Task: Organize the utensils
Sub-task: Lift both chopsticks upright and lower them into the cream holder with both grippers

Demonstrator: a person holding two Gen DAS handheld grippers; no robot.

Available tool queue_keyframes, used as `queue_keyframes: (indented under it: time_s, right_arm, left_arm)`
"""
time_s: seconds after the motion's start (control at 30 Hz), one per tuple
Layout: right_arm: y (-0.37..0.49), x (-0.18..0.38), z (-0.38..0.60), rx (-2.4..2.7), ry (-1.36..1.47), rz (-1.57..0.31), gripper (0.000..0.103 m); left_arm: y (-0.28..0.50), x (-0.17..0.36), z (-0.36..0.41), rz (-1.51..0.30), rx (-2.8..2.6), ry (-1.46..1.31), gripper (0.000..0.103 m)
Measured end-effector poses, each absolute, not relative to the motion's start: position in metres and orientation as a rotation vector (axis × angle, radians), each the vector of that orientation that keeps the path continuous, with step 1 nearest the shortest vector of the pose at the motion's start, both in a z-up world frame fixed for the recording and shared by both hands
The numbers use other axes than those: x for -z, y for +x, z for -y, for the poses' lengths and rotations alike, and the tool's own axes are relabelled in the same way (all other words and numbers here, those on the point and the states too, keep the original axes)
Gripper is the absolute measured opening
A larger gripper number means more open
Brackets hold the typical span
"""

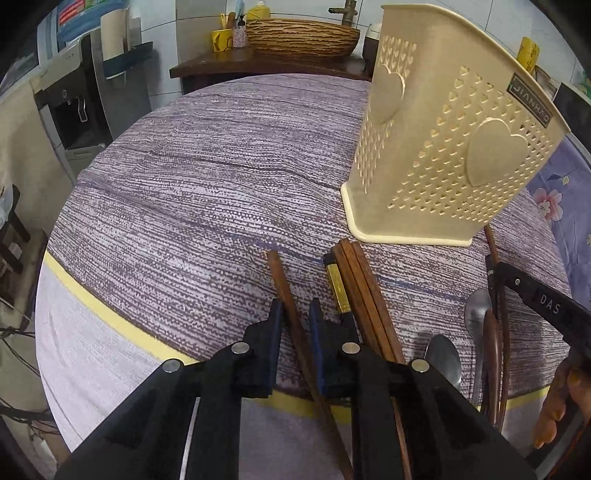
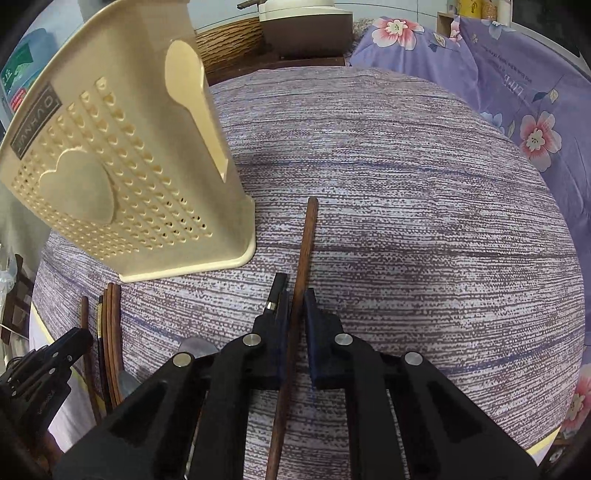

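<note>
A beige perforated utensil holder point(image 1: 439, 147) with heart shapes stands on the purple striped tablecloth; it also shows in the right wrist view point(image 2: 122, 166). My left gripper point(image 1: 295, 314) straddles a brown chopstick point(image 1: 280, 280) lying on the cloth, jaws slightly apart around it. Beside it lie several more chopsticks point(image 1: 362, 295), one black with a gold band. Two metal spoons point(image 1: 445, 358) lie to the right. My right gripper point(image 2: 297, 299) straddles another brown chopstick point(image 2: 306, 240), jaws nearly closed around it; whether either pair clamps the stick is unclear.
A black-tipped utensil point(image 2: 277, 291) lies just left of the right gripper. A woven basket point(image 1: 303, 35) and yellow cups sit on a dark shelf behind. A floral purple cloth point(image 2: 517, 92) lies to the right. The table edge has a yellow stripe point(image 1: 110, 314).
</note>
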State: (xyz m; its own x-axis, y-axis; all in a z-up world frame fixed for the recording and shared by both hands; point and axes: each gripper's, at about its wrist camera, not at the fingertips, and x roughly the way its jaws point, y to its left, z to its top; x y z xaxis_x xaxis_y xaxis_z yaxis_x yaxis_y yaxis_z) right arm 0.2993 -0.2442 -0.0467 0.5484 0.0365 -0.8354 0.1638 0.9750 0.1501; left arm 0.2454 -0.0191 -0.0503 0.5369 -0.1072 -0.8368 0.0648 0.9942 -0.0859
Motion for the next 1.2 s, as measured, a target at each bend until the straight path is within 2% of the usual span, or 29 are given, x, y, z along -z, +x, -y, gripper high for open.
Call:
queue_keyframes:
  time_s: [0.63,1.0,1.2]
  right_arm:
    - [0.301,0.036,0.264,0.031,0.258,-0.891,0.007]
    - [0.249,-0.051,0.286,-0.038,0.213,-0.627,0.007]
    - [0.228,-0.08,0.297,-0.033,0.189,-0.564,0.007]
  left_arm:
    - [0.251,0.046,0.016,-0.953,0.11,-0.064,0.008]
    - [0.225,-0.043,-0.009,-0.714,0.148,-0.112,0.008]
    - [0.22,-0.08,-0.024,-0.624,0.131,-0.106,0.008]
